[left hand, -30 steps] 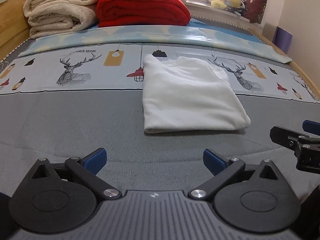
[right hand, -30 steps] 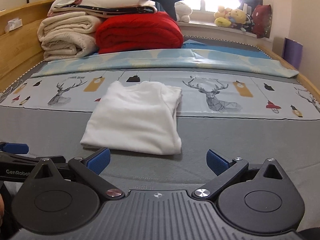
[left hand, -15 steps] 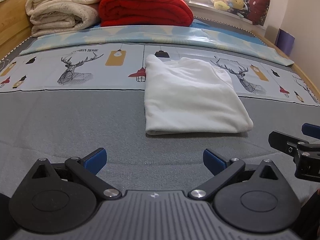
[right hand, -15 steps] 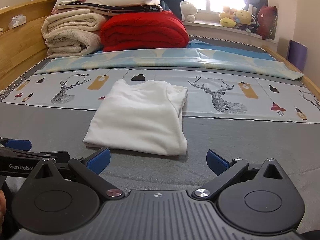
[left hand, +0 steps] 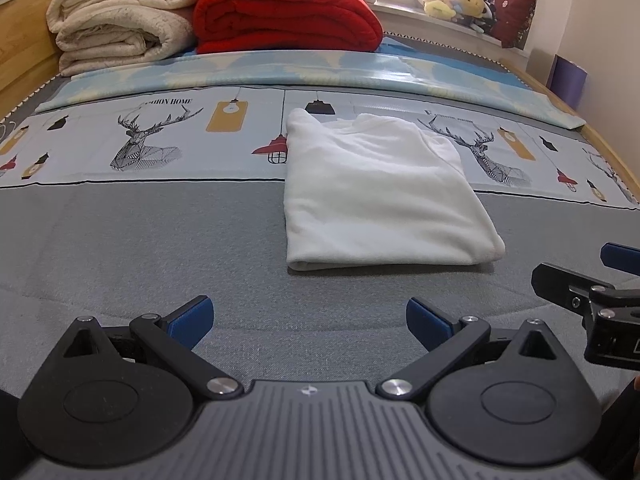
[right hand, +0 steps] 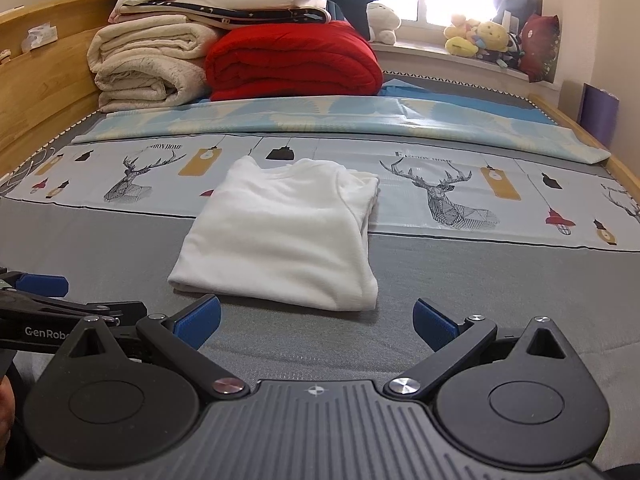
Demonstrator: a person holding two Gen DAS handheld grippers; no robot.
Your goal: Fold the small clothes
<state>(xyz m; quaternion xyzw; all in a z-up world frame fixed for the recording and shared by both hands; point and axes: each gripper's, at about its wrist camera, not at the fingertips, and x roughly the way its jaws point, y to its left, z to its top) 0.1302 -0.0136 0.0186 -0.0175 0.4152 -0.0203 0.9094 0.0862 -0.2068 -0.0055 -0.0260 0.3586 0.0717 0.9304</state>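
Grey woven bed cover fills the left wrist view, with a pale printed strip of deer and lamp drawings lying across it farther ahead; the left gripper hangs low over the grey cloth with its blue-padded fingers spread wide and nothing between them. Ahead of it and slightly to its right rests the white soft folded garment, a tidy rectangle with its thick folded edge nearest the gripper, and the other tool pokes in at the far right. Beyond the garment sit a rolled cream blanket and a folded red blanket, well apart from it, so nothing blocks a reach. From the right wrist view, the right gripper is likewise splayed and empty, with the garment just ahead and a little to its left, its near edge close to the left blue pad; soft toys line the windowsill far behind. The fold looks largely done, though the far right layers bunch unevenly. A risk, as I judge it: pinching only the top layer would drag the stack open, and the smooth printed strip may let the bundle slide when it is pushed
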